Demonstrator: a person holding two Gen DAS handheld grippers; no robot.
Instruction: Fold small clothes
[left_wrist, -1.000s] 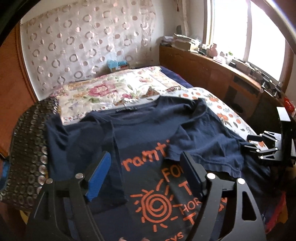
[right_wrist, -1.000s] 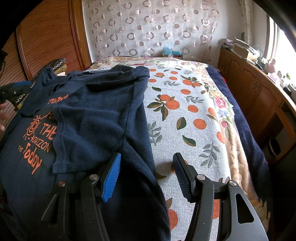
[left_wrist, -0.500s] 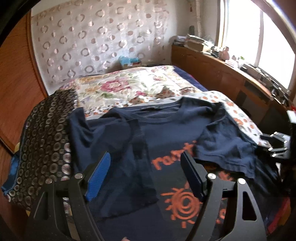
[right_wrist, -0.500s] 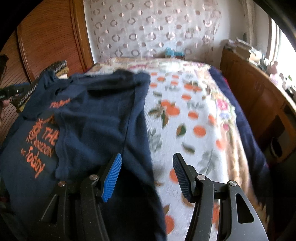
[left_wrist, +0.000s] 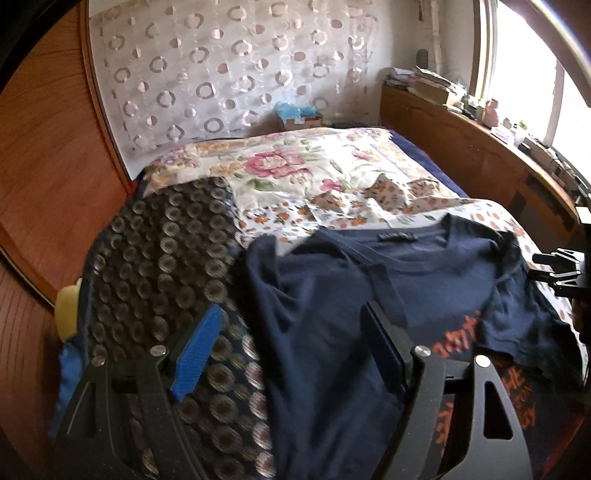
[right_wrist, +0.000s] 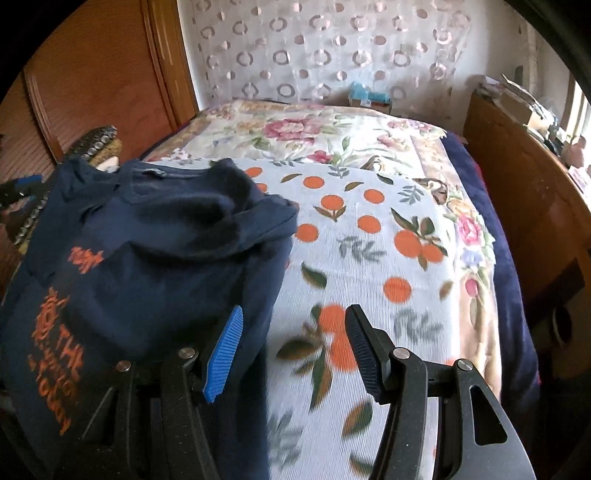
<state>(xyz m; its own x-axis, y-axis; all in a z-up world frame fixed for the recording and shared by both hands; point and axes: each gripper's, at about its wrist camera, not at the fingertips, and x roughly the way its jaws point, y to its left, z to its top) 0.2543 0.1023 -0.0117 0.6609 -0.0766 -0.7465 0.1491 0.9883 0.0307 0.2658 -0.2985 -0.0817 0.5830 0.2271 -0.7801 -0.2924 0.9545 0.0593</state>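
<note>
Both grippers open and empty, left gripper (left_wrist: 291, 350) over the shirt's (left_wrist: 332, 314) left edge, right gripper (right_wrist: 293, 349) over its right edge. The shirt lies face up on the bed (right_wrist: 369, 229), both sleeves folded in. Best pinch each side edge low and lift evenly. Collar (left_wrist: 399, 236) points to the headboard; long axis runs along the bed.

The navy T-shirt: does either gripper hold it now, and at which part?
No. The left gripper and right gripper stand open above the navy T-shirt.
</note>
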